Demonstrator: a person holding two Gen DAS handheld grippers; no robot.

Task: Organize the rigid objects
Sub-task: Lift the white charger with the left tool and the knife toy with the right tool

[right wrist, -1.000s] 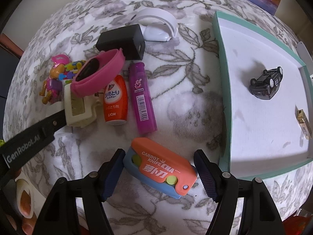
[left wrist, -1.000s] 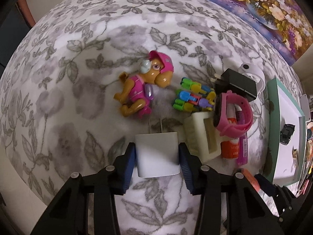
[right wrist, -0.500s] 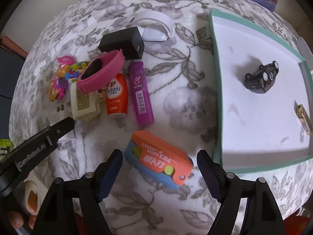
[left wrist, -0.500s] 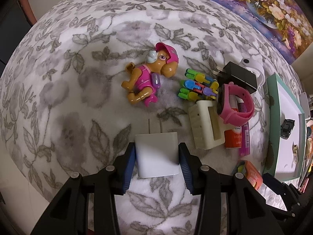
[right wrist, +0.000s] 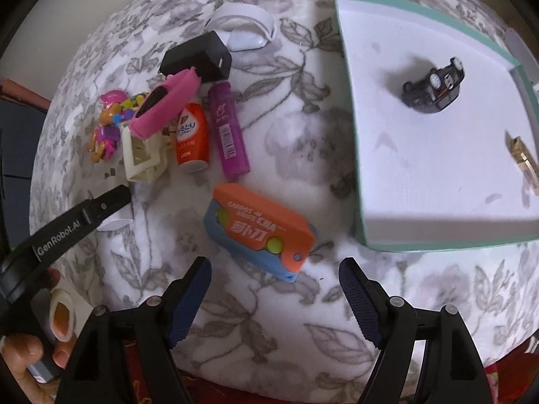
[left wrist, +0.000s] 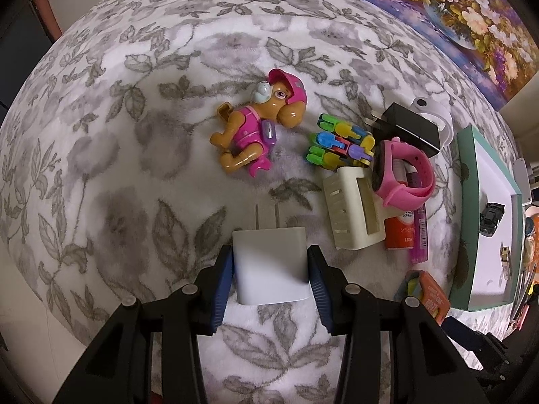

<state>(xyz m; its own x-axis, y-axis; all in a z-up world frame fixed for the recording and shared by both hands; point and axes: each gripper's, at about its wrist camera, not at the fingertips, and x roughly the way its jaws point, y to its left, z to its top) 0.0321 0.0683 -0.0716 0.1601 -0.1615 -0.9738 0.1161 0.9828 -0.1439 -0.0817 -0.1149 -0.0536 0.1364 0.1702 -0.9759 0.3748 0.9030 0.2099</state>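
Note:
My left gripper [left wrist: 270, 260] is shut on a white wall charger [left wrist: 269, 269], prongs pointing away, just above the floral blanket [left wrist: 134, 168]. In the right wrist view my right gripper [right wrist: 274, 267] stands open just short of an orange-and-blue carrot knife toy [right wrist: 259, 229], which lies free on the blanket beyond the fingertips. A white tray with a green rim [right wrist: 350, 134] sits to the right and holds a black toy car [right wrist: 433, 87] and a small gold piece [right wrist: 520, 158].
A cluster lies left of the tray: pink watch [right wrist: 165, 104], orange bottle [right wrist: 190, 138], purple tube [right wrist: 229, 134], black charger [right wrist: 198, 57], cream holder [right wrist: 141, 158], dog figure [left wrist: 259, 128], coloured clips [left wrist: 340, 144]. A floral painting [left wrist: 454, 6] stands behind.
The right gripper has drawn back from the carrot knife, which no longer lies between its fingers, and its jaws stand slightly wider. The left gripper keeps its hold on the charger and has barely moved.

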